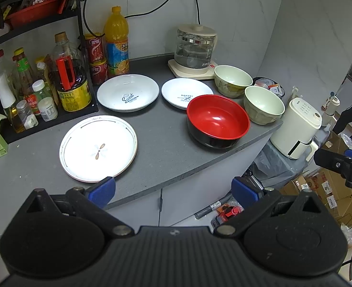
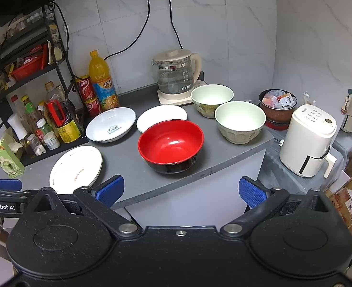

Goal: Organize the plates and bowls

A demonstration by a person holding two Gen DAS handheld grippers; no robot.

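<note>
Nothing looks sorted yet; every dish lies singly on the grey desk (image 1: pixel 166 141), taking the red bowl (image 1: pixel 217 119) as landmark: the "Bakery" plate (image 1: pixel 180 91) sits just behind it, partly hidden by its rim; the "Sweet" plate (image 1: pixel 128 92) lies behind and to its left; the flat white plate (image 1: pixel 98 148) lies well to its left near the front edge; two pale green bowls (image 1: pixel 264 104) (image 1: pixel 232 79) stand to its right and behind-right, close together; stacking plates and nesting bowls all seems left to do; the left tool (image 1: pixel 173 189) hovers before the desk edge, jaws wide and empty; the right tool (image 2: pixel 180 189) hangs likewise, wide and empty, aimed at the red bowl.
</note>
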